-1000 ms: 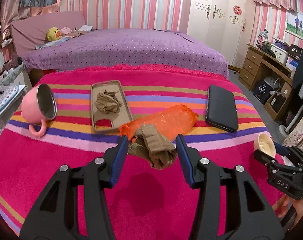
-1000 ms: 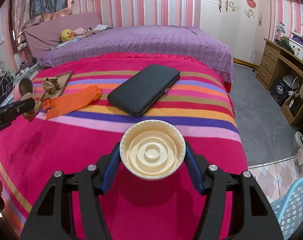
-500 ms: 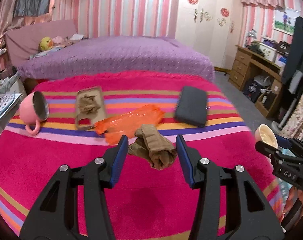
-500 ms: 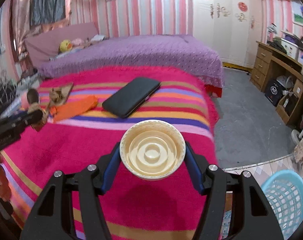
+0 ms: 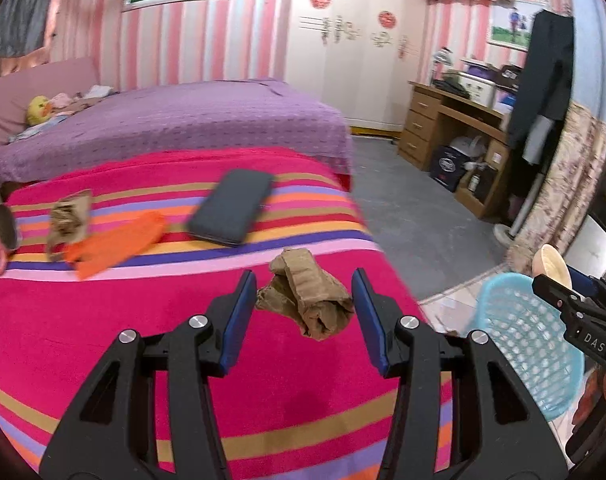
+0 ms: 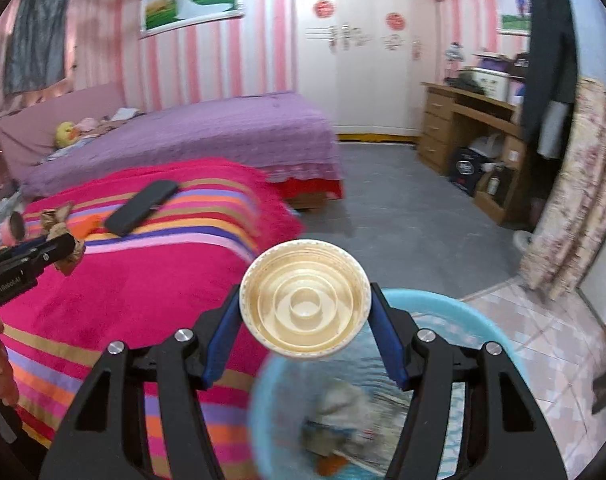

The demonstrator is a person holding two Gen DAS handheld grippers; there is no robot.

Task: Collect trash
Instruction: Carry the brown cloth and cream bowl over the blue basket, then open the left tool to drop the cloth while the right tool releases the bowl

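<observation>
My left gripper (image 5: 303,304) is shut on a crumpled brown paper wad (image 5: 307,300) and holds it above the striped blanket's right edge. My right gripper (image 6: 305,312) is shut on a cream paper cup (image 6: 305,300), held over the light blue trash basket (image 6: 483,328), which has some trash inside. The basket also shows in the left wrist view (image 5: 523,344), on the floor to the right of the bed, with the right gripper and cup (image 5: 551,268) above its far rim. More trash lies on the blanket: an orange plastic bag (image 5: 115,244) and a brown wad (image 5: 65,216).
A black wallet (image 5: 233,206) and a pink mug (image 5: 1,228) lie on the blanket. A purple bed (image 5: 163,120) stands behind. A wooden desk (image 5: 455,120) and a floral curtain (image 5: 559,192) are at the right, beyond grey floor.
Both grippers have swung right, away from the blanket's middle toward the blue basket. The cup now hangs over the basket; the paper wad is near the bed's right edge.
</observation>
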